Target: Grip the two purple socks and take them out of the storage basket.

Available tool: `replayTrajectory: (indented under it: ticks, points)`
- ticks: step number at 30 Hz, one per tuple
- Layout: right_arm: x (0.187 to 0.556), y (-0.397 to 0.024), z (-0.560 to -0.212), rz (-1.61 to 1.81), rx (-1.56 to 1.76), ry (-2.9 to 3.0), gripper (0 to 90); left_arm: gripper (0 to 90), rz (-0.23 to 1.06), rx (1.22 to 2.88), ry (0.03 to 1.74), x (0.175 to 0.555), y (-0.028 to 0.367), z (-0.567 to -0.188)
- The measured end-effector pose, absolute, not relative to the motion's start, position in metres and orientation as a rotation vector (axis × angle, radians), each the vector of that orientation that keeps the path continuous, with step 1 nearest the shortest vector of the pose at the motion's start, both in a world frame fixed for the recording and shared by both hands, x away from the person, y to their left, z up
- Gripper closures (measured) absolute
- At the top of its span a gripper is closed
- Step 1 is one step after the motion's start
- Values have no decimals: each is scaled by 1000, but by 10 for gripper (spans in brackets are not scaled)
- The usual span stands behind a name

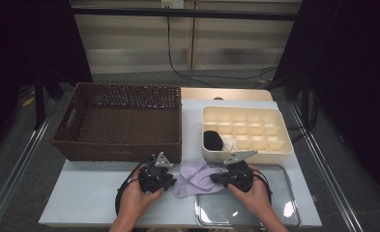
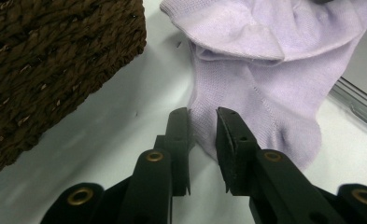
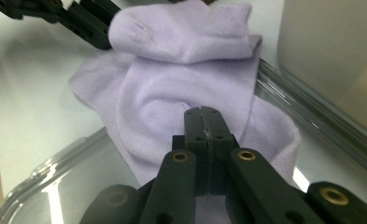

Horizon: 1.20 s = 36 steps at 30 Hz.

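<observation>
White table (image 1: 95,193), and the lilac sock (image 1: 197,176) lies crumpled by the tray (image 1: 284,212). My right gripper (image 3: 203,112) pinches its soft fabric; my left gripper (image 2: 202,116) is spread at the edge. Light, floppy — grab folds.

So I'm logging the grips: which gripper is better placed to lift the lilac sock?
The right gripper: its jaws are pinched shut on the lilac sock. The left gripper still shows a gap at the sock's edge.

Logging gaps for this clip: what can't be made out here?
- High view: which sock edges the left tool and right tool touch; too small.
- Right gripper view: fabric under the shut jaws, hidden by the lavender sock folds.
- High view: the white item beside the black bundle in the organizer; too small.
</observation>
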State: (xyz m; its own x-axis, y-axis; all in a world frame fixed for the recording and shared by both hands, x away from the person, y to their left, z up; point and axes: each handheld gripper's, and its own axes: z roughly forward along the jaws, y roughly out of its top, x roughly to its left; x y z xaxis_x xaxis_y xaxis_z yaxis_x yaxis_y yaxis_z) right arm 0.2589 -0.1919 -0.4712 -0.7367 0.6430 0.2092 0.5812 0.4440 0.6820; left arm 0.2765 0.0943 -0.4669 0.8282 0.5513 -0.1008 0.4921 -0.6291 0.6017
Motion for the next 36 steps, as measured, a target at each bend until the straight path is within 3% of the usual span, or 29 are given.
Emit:
replayTrajectory:
  ticks: [8, 12, 19, 21, 25, 28, 36]
  points:
    - [257, -203, -470, 1106, 1105, 2556, 893, 791, 117, 2377, 767, 276, 94, -466]
    - [253, -200, -465, 1177, 1100, 2542, 750, 791, 117, 2382, 761, 276, 94, -466]
    - [250, -177, -472, 1183, 1019, 2619, 637, 790, 126, 2380, 764, 276, 93, -466]
    - [249, -175, -473, 1167, 989, 2616, 645, 790, 129, 2382, 759, 275, 93, -466]
    - [246, -173, -474, 1112, 935, 2596, 794, 795, 130, 2391, 751, 275, 92, -465]
    - [246, -173, -474, 1110, 930, 2595, 854, 811, 146, 2388, 762, 273, 91, -466]
    - [247, -177, -468, 1120, 942, 2595, 878, 831, 139, 2387, 768, 273, 91, -466]
